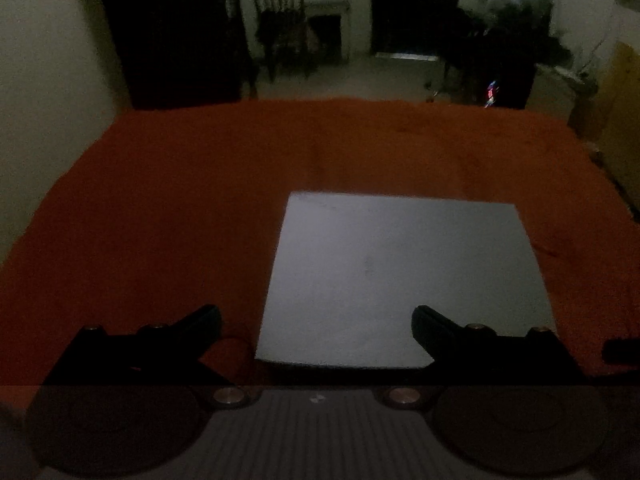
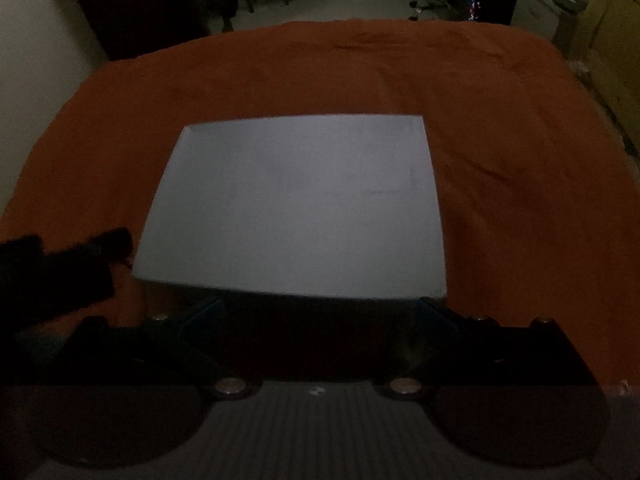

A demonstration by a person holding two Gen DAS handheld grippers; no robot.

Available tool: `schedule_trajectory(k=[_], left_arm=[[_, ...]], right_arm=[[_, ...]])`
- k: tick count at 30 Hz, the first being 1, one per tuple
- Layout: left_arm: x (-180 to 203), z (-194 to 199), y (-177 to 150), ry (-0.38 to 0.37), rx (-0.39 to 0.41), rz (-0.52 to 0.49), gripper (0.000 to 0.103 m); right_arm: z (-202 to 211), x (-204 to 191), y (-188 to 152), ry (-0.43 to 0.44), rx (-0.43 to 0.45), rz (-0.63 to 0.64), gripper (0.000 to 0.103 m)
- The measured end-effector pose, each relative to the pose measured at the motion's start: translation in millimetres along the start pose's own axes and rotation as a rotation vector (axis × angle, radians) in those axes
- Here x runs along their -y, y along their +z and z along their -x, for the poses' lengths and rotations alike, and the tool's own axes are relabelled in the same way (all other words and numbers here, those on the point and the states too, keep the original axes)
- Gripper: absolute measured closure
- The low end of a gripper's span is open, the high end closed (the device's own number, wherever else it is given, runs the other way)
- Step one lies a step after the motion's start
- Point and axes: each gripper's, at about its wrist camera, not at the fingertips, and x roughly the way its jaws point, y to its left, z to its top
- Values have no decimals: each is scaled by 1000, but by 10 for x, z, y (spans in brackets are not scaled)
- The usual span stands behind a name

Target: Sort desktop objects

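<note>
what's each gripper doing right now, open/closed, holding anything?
Left gripper: open, fingers spread wide, holding nothing, at the near-left corner of the grey sheet.
Right gripper: open, holding nothing, at the sheet's near edge.

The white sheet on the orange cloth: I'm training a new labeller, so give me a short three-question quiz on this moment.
1. True or false: the left gripper is shut on the white sheet.
2. What covers the table? A) orange cloth B) bare wood C) blue plastic
3. In the right wrist view, what dark thing shows at the left edge, beside the sheet?

Key:
1. False; both the left and the right gripper stand open, holding nothing.
2. A, the orange cloth.
3. The left gripper, its fingers near the sheet's near-left corner.
</note>
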Motion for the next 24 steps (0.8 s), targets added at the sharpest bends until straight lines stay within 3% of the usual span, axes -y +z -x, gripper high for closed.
schedule_trajectory(k=[8,24], left_arm=[[168,-129,-133,-25,-42,-62,0],[108,-236,-161,9,-50,-10,0]], right_arm=[[-72,-19,-104,-30,-22,28,0],[134,95,-152,-20,-22,40,0]])
